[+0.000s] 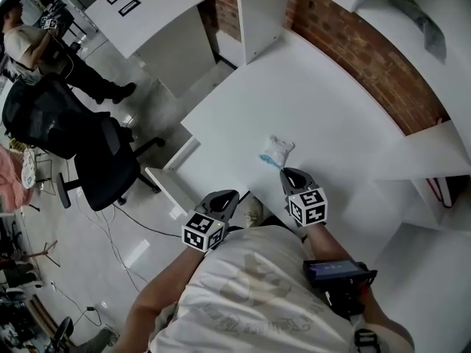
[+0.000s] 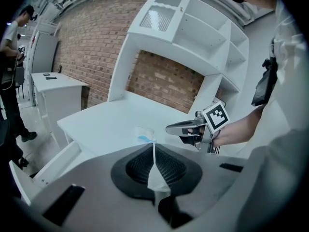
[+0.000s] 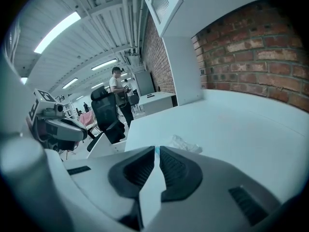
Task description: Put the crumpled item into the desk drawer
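The crumpled item (image 1: 278, 151), a small white wad with a blue edge, lies on the white desk (image 1: 324, 101) just ahead of both grippers. In the left gripper view the crumpled item (image 2: 144, 134) shows beyond the jaw tips, and in the right gripper view the crumpled item (image 3: 186, 143) sits close in front. My right gripper (image 1: 284, 172) is shut and empty, its tip a short way from the wad. My left gripper (image 1: 234, 195) is also shut and empty, at the desk's near edge. The desk drawer (image 1: 163, 184) stands pulled out at the left.
A black office chair (image 1: 96, 145) stands left of the drawer. A person (image 1: 29, 43) stands by another white desk (image 1: 147, 13) at the far left. White shelves (image 1: 434, 20) and a brick wall (image 1: 383, 65) bound the desk on the right.
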{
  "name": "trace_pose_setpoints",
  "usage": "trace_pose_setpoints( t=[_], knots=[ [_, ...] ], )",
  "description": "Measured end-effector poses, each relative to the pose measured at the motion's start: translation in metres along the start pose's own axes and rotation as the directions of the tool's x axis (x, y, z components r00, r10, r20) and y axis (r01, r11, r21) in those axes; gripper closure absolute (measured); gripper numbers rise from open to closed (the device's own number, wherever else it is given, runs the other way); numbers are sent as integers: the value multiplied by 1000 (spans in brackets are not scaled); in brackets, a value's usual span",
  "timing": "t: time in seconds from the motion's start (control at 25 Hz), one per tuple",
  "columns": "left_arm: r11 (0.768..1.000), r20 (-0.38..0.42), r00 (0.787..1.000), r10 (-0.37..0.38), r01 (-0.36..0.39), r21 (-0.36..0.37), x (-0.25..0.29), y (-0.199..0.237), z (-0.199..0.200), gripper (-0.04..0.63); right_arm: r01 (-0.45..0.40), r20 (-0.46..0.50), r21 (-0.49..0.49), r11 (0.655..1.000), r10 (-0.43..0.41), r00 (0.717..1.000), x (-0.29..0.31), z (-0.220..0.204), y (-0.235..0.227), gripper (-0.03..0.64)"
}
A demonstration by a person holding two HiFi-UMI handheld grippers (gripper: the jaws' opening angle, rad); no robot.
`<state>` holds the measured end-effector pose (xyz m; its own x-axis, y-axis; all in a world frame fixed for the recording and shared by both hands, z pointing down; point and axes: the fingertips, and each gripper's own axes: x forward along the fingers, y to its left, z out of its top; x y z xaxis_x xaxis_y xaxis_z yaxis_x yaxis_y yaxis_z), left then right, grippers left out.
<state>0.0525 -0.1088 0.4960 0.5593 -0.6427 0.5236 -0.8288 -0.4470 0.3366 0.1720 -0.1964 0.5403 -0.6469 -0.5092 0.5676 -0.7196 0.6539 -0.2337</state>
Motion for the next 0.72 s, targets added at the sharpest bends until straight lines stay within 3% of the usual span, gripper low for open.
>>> trace_pose_setpoints(
  t=[0.12, 0.24, 0.52, 0.72],
  knots=[
    [1000, -8, 1000, 10, -11, -12, 2, 4, 0, 566, -24, -7, 7, 1000, 24, 1000, 6, 2, -2, 585],
    [1000, -8, 1000, 17, -17, -8, 4, 6, 4, 566, -35, -23, 4, 999, 35, 999, 12, 2, -7, 525],
    [997, -17, 999, 49, -50, -51, 0, 18, -4, 566, -94, -70, 5, 996, 94, 993, 33, -1, -9, 473],
    [996, -12, 998, 62, -62, -70, 2, 23, -4, 566, -94, -103, -27, 995, 91, 991, 41, -1, -18, 426]
  ],
)
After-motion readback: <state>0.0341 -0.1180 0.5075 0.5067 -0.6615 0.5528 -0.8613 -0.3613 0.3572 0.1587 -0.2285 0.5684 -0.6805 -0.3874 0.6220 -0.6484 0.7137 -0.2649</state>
